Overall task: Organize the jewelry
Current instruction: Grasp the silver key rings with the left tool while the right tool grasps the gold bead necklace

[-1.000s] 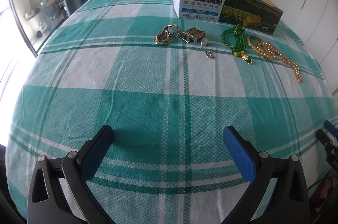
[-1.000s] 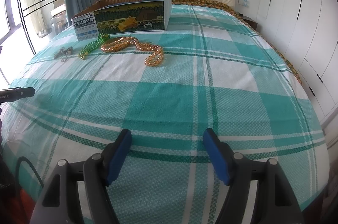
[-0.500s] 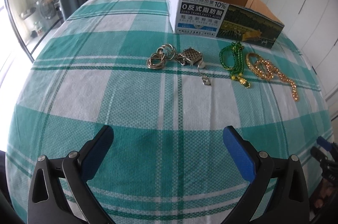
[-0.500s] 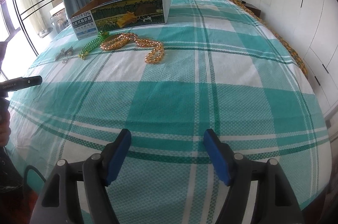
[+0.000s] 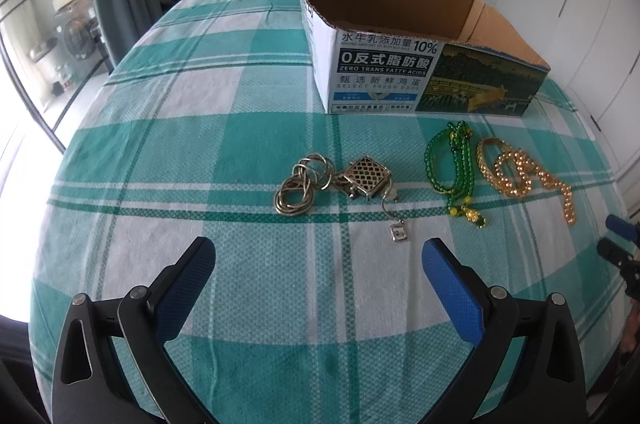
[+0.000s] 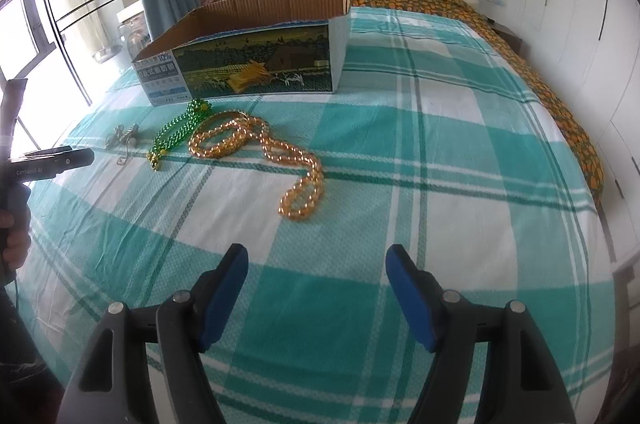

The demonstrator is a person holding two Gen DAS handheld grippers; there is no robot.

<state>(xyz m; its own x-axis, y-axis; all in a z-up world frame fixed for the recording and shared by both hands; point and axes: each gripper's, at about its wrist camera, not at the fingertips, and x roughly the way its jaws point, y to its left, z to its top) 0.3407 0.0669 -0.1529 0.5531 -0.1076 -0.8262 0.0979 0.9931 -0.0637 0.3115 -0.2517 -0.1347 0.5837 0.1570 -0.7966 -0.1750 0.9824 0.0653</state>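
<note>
Gold bead necklace (image 6: 256, 144) lies just beyond the open right hand-held gripper (image 6: 316, 288).

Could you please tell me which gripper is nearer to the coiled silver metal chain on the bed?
Left. The left gripper hovers open just short of the coiled silver metal chain. The right gripper sits beyond the golden bead necklace, farther away.

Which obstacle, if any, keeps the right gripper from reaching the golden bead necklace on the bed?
Probably none. The right gripper is open and empty, and only bare checked bedspread lies between it and the golden bead necklace; the green bead necklace lies off to the side.
</note>
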